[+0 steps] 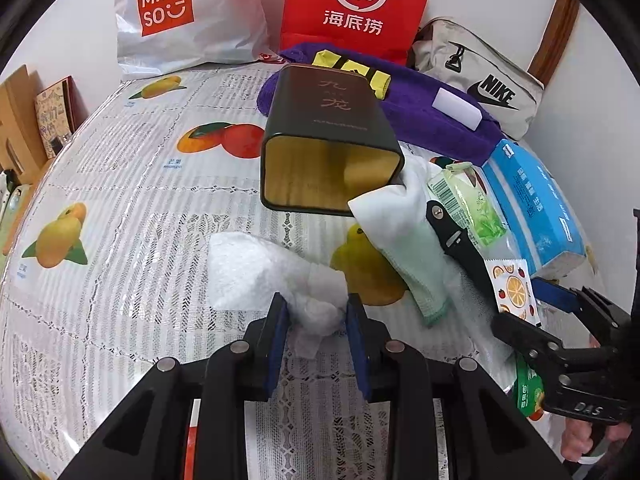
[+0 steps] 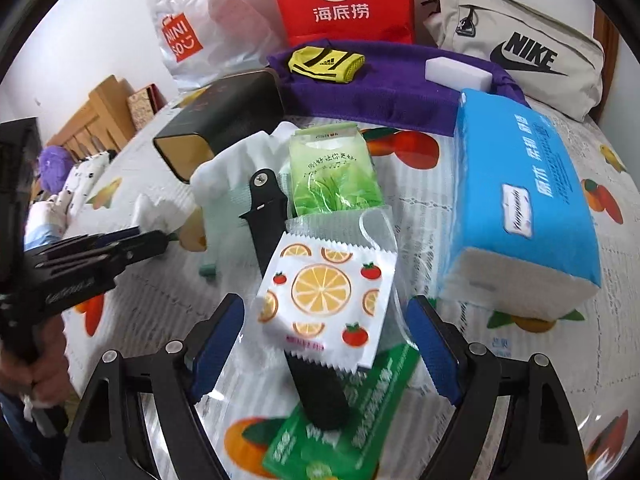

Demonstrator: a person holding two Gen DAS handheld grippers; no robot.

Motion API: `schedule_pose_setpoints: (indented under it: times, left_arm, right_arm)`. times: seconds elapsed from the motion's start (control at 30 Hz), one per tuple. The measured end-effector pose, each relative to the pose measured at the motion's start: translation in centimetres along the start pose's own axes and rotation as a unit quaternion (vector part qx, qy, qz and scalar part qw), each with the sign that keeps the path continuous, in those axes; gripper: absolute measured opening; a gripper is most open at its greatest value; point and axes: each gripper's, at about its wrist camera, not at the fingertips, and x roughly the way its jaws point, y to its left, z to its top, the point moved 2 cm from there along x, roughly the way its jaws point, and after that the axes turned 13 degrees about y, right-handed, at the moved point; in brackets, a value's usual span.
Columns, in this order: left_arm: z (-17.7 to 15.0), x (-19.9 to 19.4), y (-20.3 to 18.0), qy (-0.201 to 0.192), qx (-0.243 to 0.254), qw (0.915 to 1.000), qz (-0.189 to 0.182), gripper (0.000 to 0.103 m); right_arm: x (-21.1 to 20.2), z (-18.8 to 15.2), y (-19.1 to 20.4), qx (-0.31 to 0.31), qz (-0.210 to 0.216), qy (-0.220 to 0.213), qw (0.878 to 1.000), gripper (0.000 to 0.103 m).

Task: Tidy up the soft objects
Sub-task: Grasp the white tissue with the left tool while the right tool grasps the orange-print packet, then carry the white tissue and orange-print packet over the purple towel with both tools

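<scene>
1. Left wrist view: the left gripper (image 1: 316,316) has its blue pads squeezed onto a crumpled white tissue (image 1: 272,276). The rest of the tissue lies on the fruit-print tablecloth (image 1: 120,184), just in front of the pads.
2. Past the tissue, a dark tin box (image 1: 328,136) lies on its side with its open, gold mouth facing the camera. A white and green cloth (image 1: 404,236) rests against the box's right corner.
3. At the right edge is the right gripper (image 1: 552,312), held by a hand (image 1: 584,440). Near it lie a black strap (image 1: 460,240), a green tea packet (image 1: 472,200) and a blue tissue pack (image 1: 532,204).
4. At the back, a purple towel (image 1: 432,120) has a yellow cloth (image 1: 360,72) and a white sponge block (image 1: 458,108) on it.
5. Right wrist view: the right gripper (image 2: 328,344) is wide open and holds nothing. A small packet with orange slices (image 2: 324,300) lies between its pads, not touched.
6. The packet rests on the black strap (image 2: 266,204) and a green pack (image 2: 344,416). The blue tissue pack (image 2: 520,196) is just to the right.
7. The left gripper (image 2: 132,240) shows at the left, beside the white tissue (image 2: 154,208).
</scene>
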Motion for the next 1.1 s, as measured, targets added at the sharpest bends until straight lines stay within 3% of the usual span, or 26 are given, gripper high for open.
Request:
schedule_pose_setpoints:
  times: [0.1, 0.2, 0.67, 1.1]
  left_arm:
    - [0.0, -0.1, 0.3, 0.0, -0.003, 1.0, -0.008, 0.028]
    - [0.0, 0.0, 0.3, -0.002, 0.0, 0.9999, -0.01, 0.028]
    - [0.0, -1.0, -0.2, -0.003, -0.002, 1.0, -0.009, 0.028]
    - [-0.2, -1.6, 0.0, 0.0, -0.016, 0.9999, -0.003, 0.028]
  right_arm:
    - [0.1, 0.2, 0.4, -0.013, -0.015, -0.006, 1.0, 0.06]
    - [-0.4, 0.0, 0.5, -0.026, -0.02, -0.007, 0.999, 0.051]
    - [-4.0, -1.8, -2.1, -0.003, 0.005, -0.024, 1.0, 0.048]
    - [-4.7, -5.5, -8.1, 0.052, -0.013, -0.013, 0.998, 0.048]
